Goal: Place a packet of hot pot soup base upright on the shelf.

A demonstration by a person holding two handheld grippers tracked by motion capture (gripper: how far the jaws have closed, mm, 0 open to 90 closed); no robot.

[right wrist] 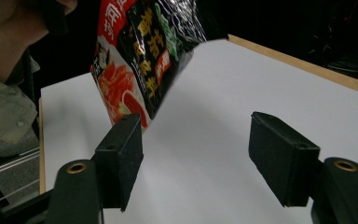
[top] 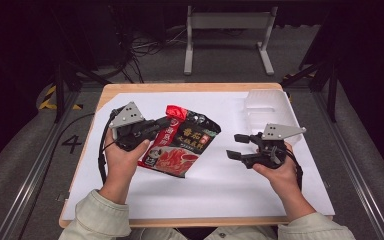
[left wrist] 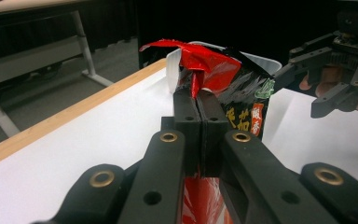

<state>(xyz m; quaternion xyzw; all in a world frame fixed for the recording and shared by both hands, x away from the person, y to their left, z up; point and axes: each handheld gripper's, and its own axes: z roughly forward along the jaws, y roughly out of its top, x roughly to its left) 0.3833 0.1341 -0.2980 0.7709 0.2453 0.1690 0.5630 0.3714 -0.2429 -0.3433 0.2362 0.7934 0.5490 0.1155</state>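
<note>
1. Left hand-held gripper [top: 152, 131]: jaws pressed together, pinching the snack packet [top: 180, 142] at its crumpled red top edge. In the left gripper view the jaws meet flat on the foil with no gap.
2. Packet: black and red, w/ red food picture. Sits left of the table's centre, over the white sheet [top: 220, 190]. Right gripper view shows it lifted, lower end hanging clear above the sheet.
3. Right hand-held gripper [top: 239, 147]: jaws spread wide, nothing between them. It's right of the table's centre, pointing toward the packet, near its hanging corner but apart from it.
4. Clear plastic tray [top: 267, 107] at the far right corner of the table, behind the right hand-held gripper.
5. Both forearms come in over the near edge; pale sleeves.
</note>
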